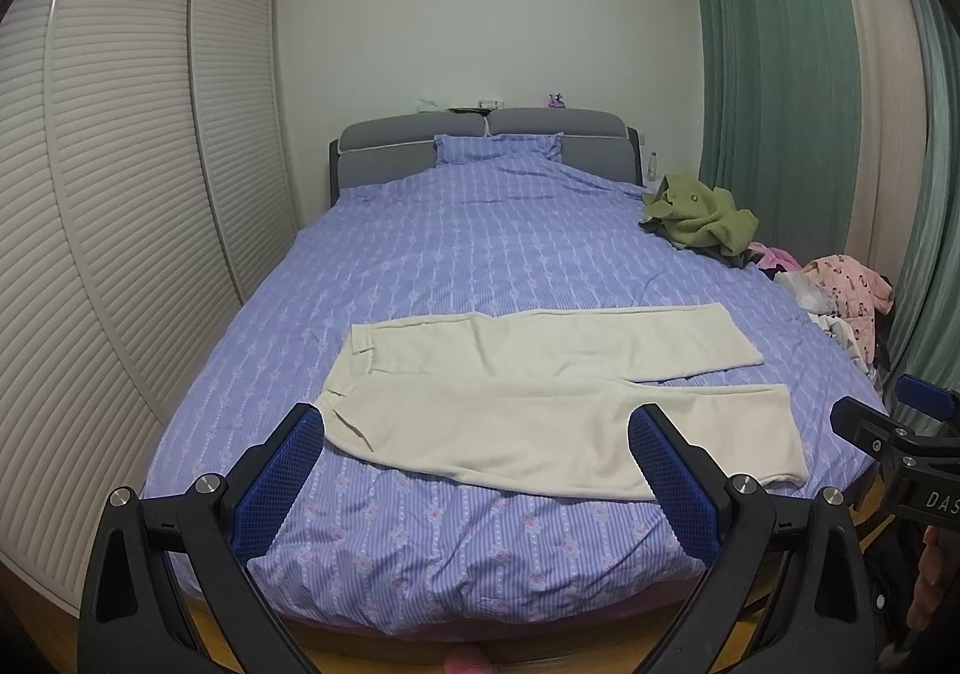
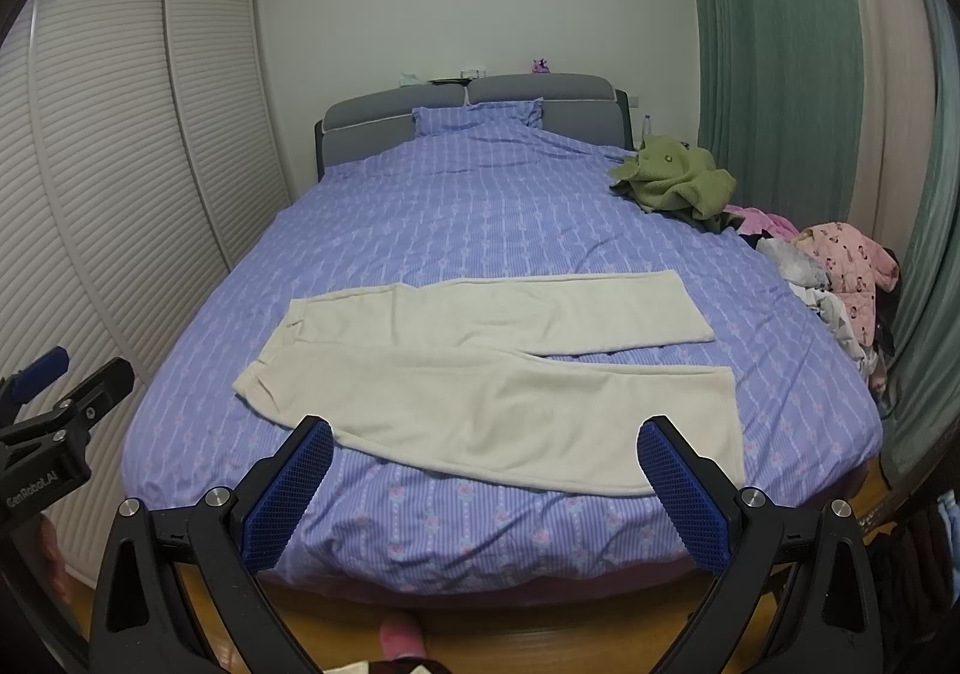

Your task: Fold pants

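Cream pants (image 1: pixel 540 374) (image 2: pixel 480 368) lie flat across the near part of the bed, waistband to the left, both legs spread out to the right with a narrow gap between them. My left gripper (image 1: pixel 477 437) hovers open before the bed's foot, nothing between its blue pads, well short of the pants. My right gripper (image 2: pixel 486 449) is likewise open and empty, held at the bed's foot. Each gripper shows at the edge of the other's view: the right gripper (image 1: pixel 900 434) at the right, the left gripper (image 2: pixel 54 404) at the left.
The bed has a purple striped cover (image 1: pixel 480 230) and a grey headboard (image 1: pixel 414 140). A green garment (image 1: pixel 699 218) and a pile of pink clothes (image 1: pixel 840 290) lie on its right side. Louvred wardrobe doors (image 1: pixel 120 194) stand left, green curtains (image 1: pixel 780 74) right. Wooden floor lies below.
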